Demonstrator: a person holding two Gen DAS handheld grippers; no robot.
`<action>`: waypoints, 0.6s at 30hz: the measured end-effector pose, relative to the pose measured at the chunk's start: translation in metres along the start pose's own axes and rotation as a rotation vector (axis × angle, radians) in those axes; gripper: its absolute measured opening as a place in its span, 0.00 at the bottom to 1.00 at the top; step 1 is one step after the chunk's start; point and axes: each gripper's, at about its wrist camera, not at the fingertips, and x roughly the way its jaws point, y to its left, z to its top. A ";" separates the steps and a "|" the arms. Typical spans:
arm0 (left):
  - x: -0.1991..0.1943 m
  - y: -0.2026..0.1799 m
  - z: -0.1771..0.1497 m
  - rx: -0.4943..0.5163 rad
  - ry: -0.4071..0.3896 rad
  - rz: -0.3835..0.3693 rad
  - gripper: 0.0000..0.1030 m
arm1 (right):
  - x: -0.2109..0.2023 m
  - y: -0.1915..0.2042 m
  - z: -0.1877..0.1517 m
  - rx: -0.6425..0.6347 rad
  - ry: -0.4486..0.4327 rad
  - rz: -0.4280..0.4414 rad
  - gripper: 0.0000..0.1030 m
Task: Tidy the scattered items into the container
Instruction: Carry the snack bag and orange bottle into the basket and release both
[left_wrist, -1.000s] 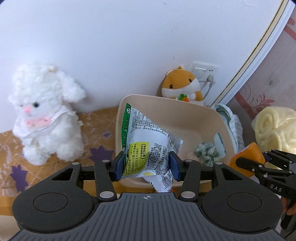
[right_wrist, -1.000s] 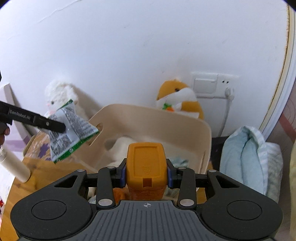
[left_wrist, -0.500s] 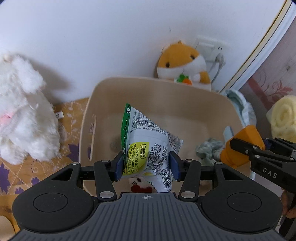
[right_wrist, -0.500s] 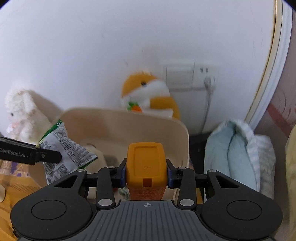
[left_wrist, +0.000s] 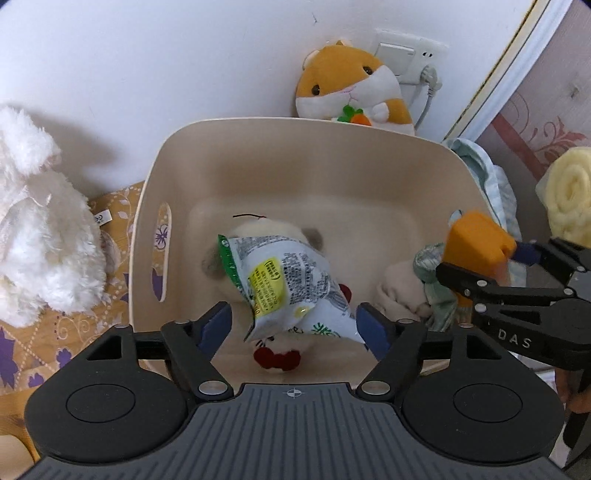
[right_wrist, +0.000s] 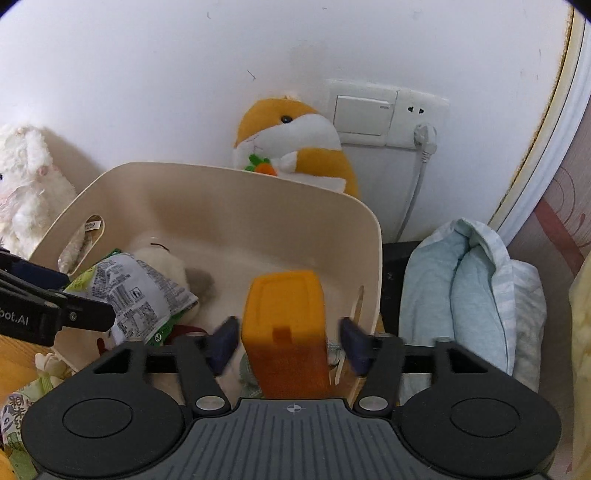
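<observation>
Left wrist view: left tool (left_wrist: 293, 326) opening, pads clear of snack packet (left_wrist: 284, 288), packet tilted over cream plush (left_wrist: 273, 236) inside beige container (left_wrist: 258, 129). Right wrist view: right tool (right_wrist: 286, 341) opening too, orange block (right_wrist: 284, 314) loose between its pads, just inside container's right wall. Sock bundle (left_wrist: 430, 273) close under that block. Hamster plush (left_wrist: 354, 88) behind far rim, white plush (left_wrist: 40, 236) left of it, blue cloth (right_wrist: 472, 288) right. Container's far half bare.
</observation>
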 end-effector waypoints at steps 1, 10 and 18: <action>-0.001 0.001 -0.001 -0.003 0.002 0.001 0.77 | -0.002 0.002 -0.001 -0.009 -0.007 0.002 0.77; -0.026 0.025 -0.012 -0.052 -0.033 -0.037 0.79 | -0.030 0.023 -0.009 -0.220 -0.089 -0.023 1.00; -0.060 0.055 -0.032 -0.081 -0.074 -0.064 0.79 | -0.063 0.020 -0.025 -0.226 -0.125 0.027 1.00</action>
